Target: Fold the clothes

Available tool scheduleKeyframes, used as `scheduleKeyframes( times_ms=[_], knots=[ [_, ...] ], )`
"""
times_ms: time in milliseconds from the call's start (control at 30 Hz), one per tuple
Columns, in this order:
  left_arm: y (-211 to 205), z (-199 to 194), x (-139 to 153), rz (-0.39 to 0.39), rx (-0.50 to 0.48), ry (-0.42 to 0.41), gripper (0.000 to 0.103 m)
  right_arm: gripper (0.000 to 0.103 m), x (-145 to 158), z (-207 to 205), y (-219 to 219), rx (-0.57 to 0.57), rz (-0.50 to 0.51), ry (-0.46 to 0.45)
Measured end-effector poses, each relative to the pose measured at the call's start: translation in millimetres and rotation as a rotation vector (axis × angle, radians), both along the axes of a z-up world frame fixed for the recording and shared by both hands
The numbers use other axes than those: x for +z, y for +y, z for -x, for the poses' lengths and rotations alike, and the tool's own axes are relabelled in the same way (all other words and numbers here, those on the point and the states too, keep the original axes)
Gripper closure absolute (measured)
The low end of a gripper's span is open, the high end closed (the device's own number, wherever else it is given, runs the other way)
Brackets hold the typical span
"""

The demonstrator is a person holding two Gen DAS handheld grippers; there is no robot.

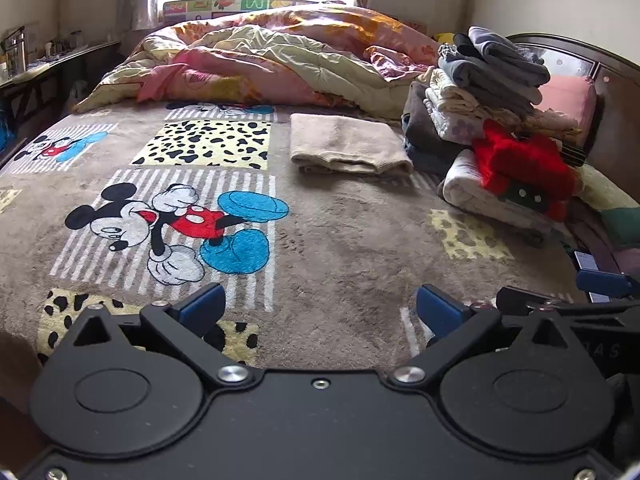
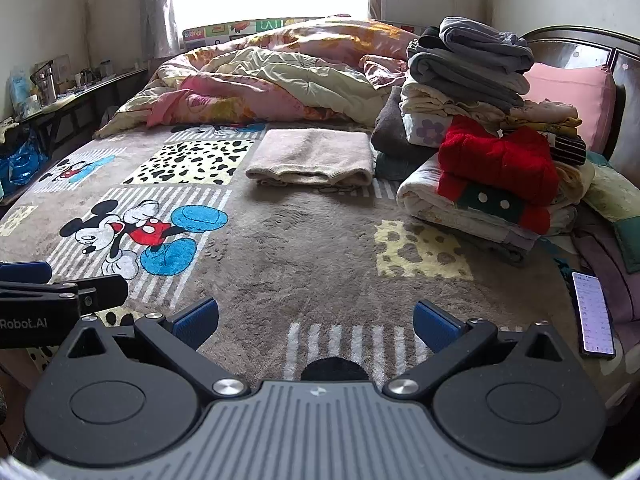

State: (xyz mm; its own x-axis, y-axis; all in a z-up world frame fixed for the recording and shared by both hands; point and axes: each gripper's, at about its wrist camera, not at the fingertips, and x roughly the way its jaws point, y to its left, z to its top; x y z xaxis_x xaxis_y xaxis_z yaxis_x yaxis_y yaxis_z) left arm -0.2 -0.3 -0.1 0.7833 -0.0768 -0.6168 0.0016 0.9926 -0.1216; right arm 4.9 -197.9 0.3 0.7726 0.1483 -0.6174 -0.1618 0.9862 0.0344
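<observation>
Blue-padded left tongs (image 1: 320,308) and right tongs (image 2: 316,320) hover side by side, gaping empty, angled down over the blanket (image 2: 320,248).

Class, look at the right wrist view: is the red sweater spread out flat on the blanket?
No: the red sweater lies folded atop a white bundle.

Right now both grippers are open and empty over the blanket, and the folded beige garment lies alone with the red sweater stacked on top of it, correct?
Not quite. The red sweater sits on a white folded bundle to the right; nothing rests on the folded beige garment. The right wrist view shows this. The left gripper and right gripper are indeed open and empty.
</observation>
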Motion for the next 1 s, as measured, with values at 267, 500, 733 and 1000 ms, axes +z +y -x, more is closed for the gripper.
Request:
scheduleKeyframes(
  times_ms=[267, 500, 733, 1000],
  knots=[
    [-4, 2, -2, -0.038, -0.014, -0.004, 0.000, 0.000, -6, 0, 0, -0.001, -0.019, -0.007],
    [-7, 8, -8, -0.083, -0.016, -0.024, 0.000, 0.000, -7, 4, 0, -0.009, 0.014, -0.006],
    [-4, 8, -9, -0.061, -0.012, -0.015, 0.000, 0.000, -5, 7, -3, -0.003, -0.006, -0.004],
    [-4, 9, -11, -0.058, -0.013, -0.005, 0.000, 0.000, -4, 8, -4, -0.005, -0.007, -0.004]
  ],
)
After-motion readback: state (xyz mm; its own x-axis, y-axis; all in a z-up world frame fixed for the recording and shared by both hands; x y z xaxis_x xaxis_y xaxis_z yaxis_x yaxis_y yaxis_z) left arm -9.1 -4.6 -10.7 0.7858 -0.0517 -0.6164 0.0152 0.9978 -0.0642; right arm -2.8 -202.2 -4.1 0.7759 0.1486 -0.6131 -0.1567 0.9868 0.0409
